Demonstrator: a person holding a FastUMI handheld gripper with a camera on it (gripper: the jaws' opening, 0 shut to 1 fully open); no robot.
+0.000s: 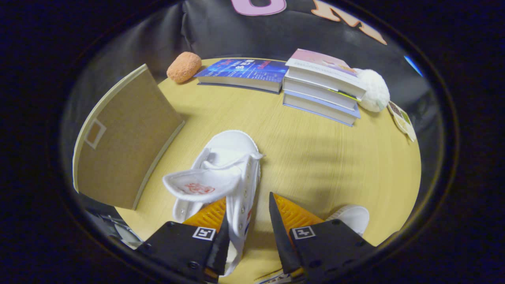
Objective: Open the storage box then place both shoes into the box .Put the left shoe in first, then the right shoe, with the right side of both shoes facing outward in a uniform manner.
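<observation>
White canvas fills the space just ahead of the fingers in the gripper view: a high-top shoe (pixel 225 173) stands on the pale wooden table (pixel 315 157), its long axis running away from the gripper, toe cap far and heel near. Its tongue flops out toward the storage box (pixel 122 142). The gripper (pixel 246 221) is spread, not pinching anything; the shoe's right-hand eyelet wall sits in the gap, close against the left finger, with the right finger clear of it, so closing looks likely to pinch that side of the collar. I cannot tell whether the left finger already touches the canvas. The second shoe (pixel 353 219) peeks out just beyond the right finger. The cardboard box lies to the left of the held-out shoe, its flap raised. Stacked books (pixel 321 90), a blue book (pixel 242 73), an orange plush (pixel 184 67) and a white plush (pixel 375 92) lie well beyond.
</observation>
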